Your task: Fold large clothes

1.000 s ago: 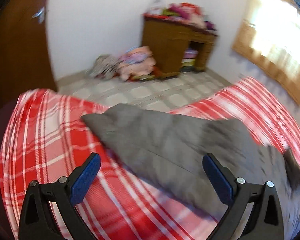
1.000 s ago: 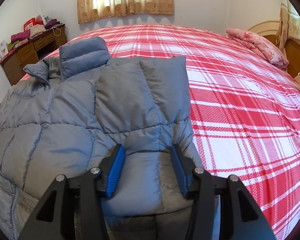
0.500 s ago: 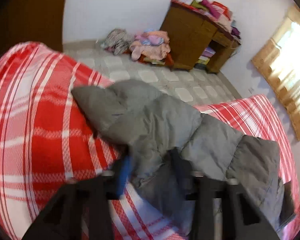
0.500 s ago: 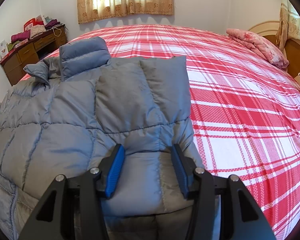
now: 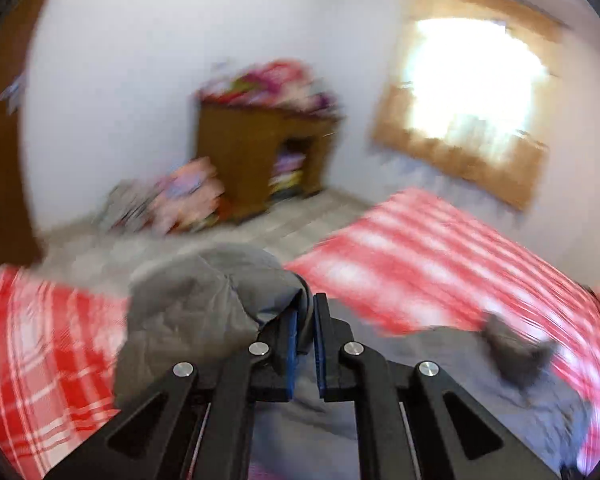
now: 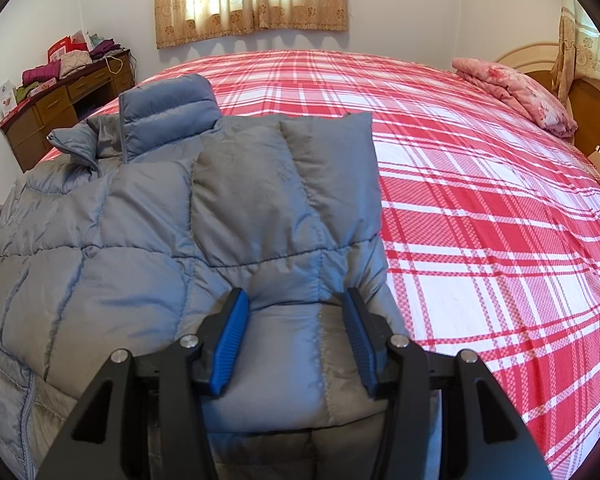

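Gripping one jacket [image 5: 204, 304], two grippers

jacket [image 6: 140, 240]: grey | bedspread [image 6: 480, 220]: red-white plaid | pillow [image 6: 512, 88]: pink floral

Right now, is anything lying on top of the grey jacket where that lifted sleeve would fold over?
Nothing visible does. The left gripper has its jaws shut on the sleeve. The puffer jacket lies spread on the plaid bedspread, with only the right gripper resting on it.
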The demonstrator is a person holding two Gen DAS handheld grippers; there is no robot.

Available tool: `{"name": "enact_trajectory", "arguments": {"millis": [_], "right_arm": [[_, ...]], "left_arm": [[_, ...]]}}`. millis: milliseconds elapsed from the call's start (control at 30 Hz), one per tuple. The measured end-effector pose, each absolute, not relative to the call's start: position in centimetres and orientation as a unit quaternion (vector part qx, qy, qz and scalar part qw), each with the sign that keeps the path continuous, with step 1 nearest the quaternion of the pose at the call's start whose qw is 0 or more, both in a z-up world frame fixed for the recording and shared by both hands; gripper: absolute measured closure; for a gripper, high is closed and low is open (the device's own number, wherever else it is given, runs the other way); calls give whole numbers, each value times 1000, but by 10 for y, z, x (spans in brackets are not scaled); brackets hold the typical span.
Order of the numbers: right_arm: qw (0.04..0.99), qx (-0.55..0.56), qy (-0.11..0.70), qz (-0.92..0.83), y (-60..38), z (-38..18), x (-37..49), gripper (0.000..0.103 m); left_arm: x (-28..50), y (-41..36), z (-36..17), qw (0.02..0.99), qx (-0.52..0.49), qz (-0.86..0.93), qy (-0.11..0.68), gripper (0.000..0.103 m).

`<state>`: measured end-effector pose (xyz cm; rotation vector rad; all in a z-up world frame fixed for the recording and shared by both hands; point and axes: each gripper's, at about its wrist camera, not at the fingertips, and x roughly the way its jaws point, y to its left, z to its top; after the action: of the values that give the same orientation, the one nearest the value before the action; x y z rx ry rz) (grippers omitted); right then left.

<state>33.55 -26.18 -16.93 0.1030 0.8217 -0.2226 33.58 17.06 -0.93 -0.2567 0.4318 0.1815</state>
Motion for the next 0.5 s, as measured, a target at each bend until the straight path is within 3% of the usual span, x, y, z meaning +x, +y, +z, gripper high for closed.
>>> {"name": "enact_trajectory", "arguments": {"millis": [233, 500], "right_arm": [[911, 57, 396, -105, -263, -169, 335, 51], [913, 77, 391, -92, -269, -170, 334, 49]], "left_arm": [[305, -9, -1, 977, 29, -103, 186, 96], [288, -116, -80, 923, 102, -222, 297, 96]]}}
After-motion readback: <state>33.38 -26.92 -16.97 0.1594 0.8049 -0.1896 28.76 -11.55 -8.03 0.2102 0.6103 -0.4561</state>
